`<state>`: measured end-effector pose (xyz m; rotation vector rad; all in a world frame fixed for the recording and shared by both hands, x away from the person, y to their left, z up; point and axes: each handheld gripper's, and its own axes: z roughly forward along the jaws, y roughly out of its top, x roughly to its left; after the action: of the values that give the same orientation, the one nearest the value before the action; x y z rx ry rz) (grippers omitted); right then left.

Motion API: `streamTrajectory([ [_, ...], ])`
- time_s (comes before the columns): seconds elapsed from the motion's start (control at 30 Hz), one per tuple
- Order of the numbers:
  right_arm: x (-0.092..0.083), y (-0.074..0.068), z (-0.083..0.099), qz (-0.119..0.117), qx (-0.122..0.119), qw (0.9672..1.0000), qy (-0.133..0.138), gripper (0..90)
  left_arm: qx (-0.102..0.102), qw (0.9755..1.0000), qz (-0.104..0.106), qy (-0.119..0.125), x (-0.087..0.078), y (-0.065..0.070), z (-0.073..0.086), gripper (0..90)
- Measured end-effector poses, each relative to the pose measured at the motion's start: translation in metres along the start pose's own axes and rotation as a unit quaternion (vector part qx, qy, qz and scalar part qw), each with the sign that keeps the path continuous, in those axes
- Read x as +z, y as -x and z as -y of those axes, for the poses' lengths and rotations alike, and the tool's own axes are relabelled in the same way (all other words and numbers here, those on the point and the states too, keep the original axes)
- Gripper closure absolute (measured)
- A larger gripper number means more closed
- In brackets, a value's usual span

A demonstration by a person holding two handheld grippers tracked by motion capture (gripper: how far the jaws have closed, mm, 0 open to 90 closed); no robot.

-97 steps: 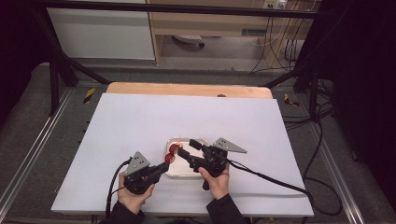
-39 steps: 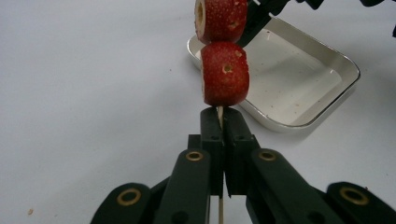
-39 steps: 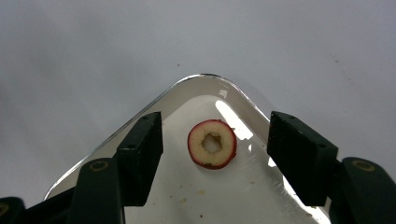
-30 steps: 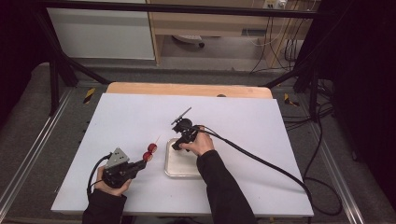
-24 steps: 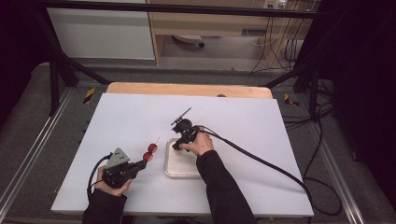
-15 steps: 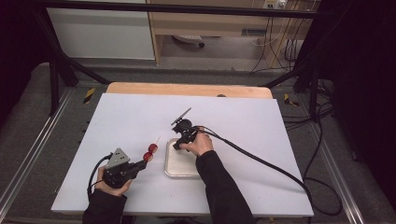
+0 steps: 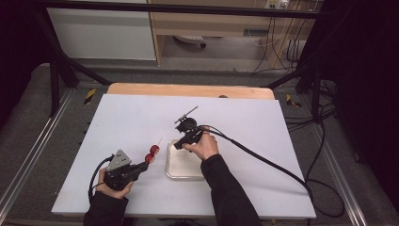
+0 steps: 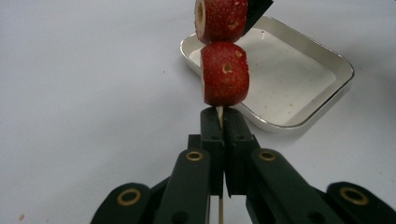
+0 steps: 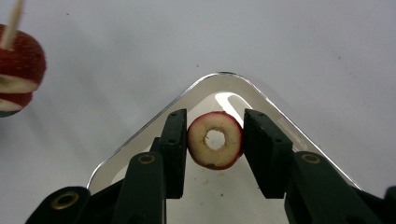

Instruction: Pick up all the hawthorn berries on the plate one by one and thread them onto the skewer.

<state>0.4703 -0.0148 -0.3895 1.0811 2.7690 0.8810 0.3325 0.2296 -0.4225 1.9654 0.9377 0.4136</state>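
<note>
1. Using the white tray [image 7: 184,165] as the landmark: it's sitting on the white counter [image 7: 117,117], in front of the person.
2. The left tongs [image 8: 223,122] are hanging out well to the left of the tray, jaws clamped tight on a thin wooden skewer [image 8: 219,114].
3. Two red strawberry pieces [image 8: 225,73] are riding on that skewer, stacked just past the jaw tips, and the bare stick end is poking up beyond them toward the tray's far left corner.
4. The right tongs [image 9: 215,140] are hovering over the tray's far end. Their jaws have just been closing, and they're gripping a strawberry ring [image 9: 215,139] with a hole through the middle, one pad on each side.
5. That ring is looking lifted off the tray floor, I think; the right gripper view is too close to be sure.
</note>
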Motion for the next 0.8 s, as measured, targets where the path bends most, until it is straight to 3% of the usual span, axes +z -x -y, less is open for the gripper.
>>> streamTrajectory([
  [0.23,-0.017,-0.003,0.013,-0.011,0.016,0.9992,0.034,61.8,0.002,1.0,0.0,0.001,0.0,0.003,-0.001,88.0],
  [0.4,-0.025,-0.002,0.032,-0.033,0.042,0.9941,0.095,61.8,0.005,1.0,0.0,0.001,0.001,0.006,-0.001,88.0],
  [0.63,-0.032,-0.003,0.059,-0.069,0.084,0.9767,0.185,61.8,0.008,1.0,0.001,0.003,0.002,0.011,-0.002,88.0],
  [0.7,-0.034,-0.004,0.065,-0.077,0.097,0.9695,0.211,61.8,0.008,1.0,0.001,0.005,0.002,0.013,-0.002,88.0],
  [0.8,-0.037,-0.005,0.073,-0.093,0.12,0.9552,0.254,61.8,0.005,1.0,0.003,0.007,0.002,0.016,-0.003,88.0],
])
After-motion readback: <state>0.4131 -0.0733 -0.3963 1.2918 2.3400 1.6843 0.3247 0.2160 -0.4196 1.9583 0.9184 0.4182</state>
